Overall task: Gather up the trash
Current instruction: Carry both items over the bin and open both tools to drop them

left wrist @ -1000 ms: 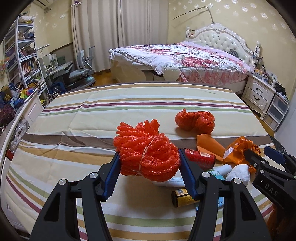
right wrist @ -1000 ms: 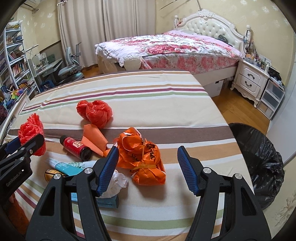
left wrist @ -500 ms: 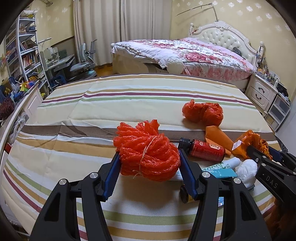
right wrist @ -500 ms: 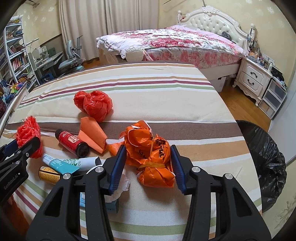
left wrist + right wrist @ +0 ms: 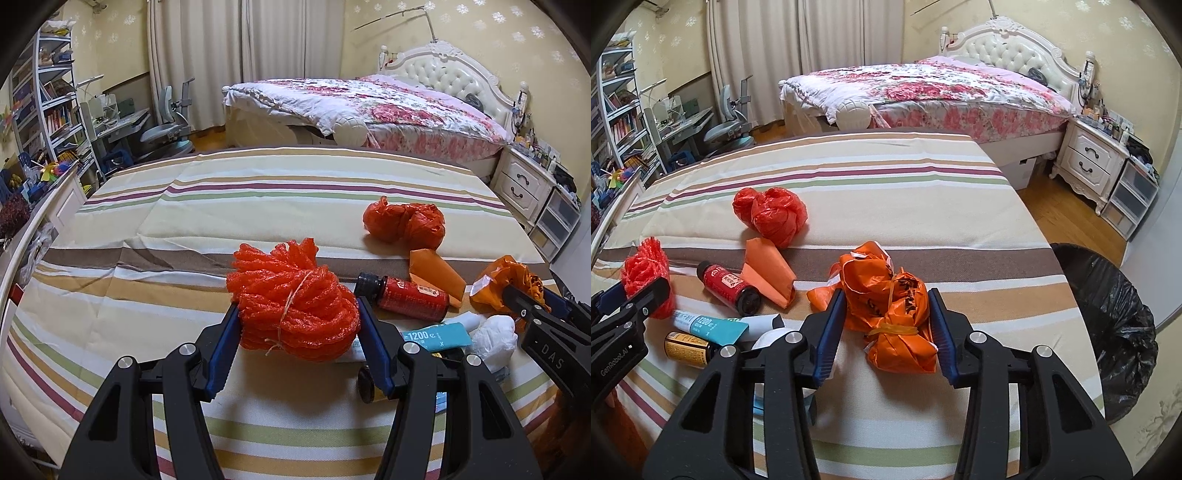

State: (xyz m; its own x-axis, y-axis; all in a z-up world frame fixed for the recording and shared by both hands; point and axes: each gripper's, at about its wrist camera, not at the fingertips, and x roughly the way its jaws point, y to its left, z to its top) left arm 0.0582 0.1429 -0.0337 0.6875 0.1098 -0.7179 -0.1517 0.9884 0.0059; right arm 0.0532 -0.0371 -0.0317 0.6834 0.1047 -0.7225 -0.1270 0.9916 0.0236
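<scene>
My left gripper (image 5: pixel 297 314) is shut on a bundle of red-orange foam netting (image 5: pixel 291 306) tied with string, held over the striped bedspread (image 5: pixel 184 206). My right gripper (image 5: pixel 886 317) is shut on a crumpled orange plastic bag (image 5: pixel 886 306). Loose trash lies between them: a red plastic bag ball (image 5: pixel 772 214), an orange paper cone (image 5: pixel 768 269), a red bottle (image 5: pixel 727 288), a teal and white tube (image 5: pixel 716 325), a small yellow bottle (image 5: pixel 687 347) and white tissue (image 5: pixel 495 336). The left gripper also shows in the right wrist view (image 5: pixel 635 295).
A bin lined with a black bag (image 5: pixel 1108 317) stands on the floor off the bed's right edge. A floral bed (image 5: pixel 923 85), a white nightstand (image 5: pixel 1097 162), a desk with chair (image 5: pixel 162 125) and bookshelves (image 5: pixel 48 107) lie beyond.
My right gripper moved forward and closed on the orange plastic bag. My left gripper kept its hold on the netting bundle and shifted slightly left.
</scene>
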